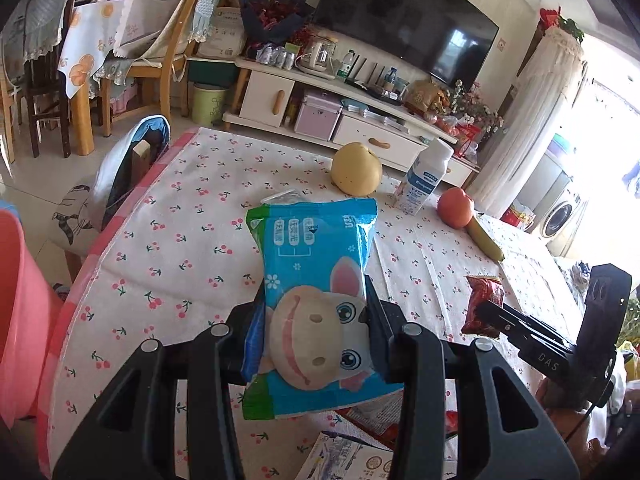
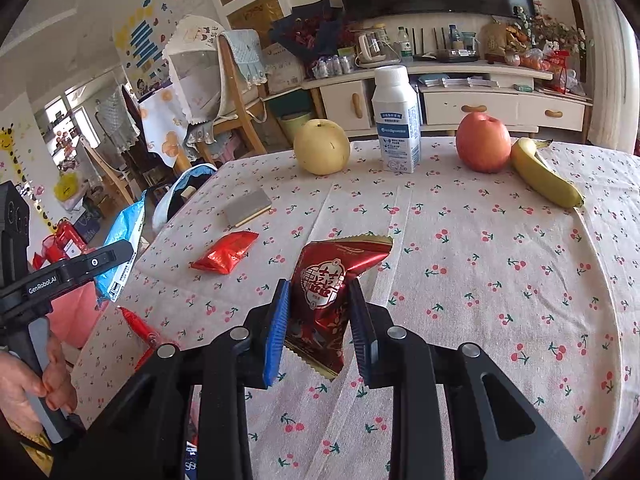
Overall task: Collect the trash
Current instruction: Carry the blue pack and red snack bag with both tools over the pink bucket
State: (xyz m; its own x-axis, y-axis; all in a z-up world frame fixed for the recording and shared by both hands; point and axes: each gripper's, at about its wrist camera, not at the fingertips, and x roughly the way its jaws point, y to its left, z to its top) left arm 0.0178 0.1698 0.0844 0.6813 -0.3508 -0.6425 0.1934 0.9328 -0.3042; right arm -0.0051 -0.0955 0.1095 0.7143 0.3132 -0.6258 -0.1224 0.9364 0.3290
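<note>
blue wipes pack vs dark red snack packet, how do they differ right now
The blue wipes pack is broad, with a cartoon animal, and is clamped in the left gripper. The dark red snack packet is narrower, foil with a white emblem and zigzag ends, clamped in the right gripper. Both are soft wrappers held upright above the cherry tablecloth.

A home, plainly a living and dining room. Shown by a large TV [image 1: 404, 20] over a white cabinet [image 1: 320, 104] crowded with a kettle [image 1: 316, 54], bottles and flowers [image 1: 476, 100]. Wooden chairs [image 1: 168, 40] with lace covers beside a dining table under an orange-print cloth [image 1: 84, 52]. Children's stickers [image 2: 140, 36] on the wall. A washer [image 1: 560, 212] by the bright window. In front, a desk [image 2: 480, 280] in cherry-print cloth with pear [image 2: 322, 146], apple [image 2: 483, 142], banana [image 2: 544, 178] and milk bottle [image 2: 396, 120].
</note>
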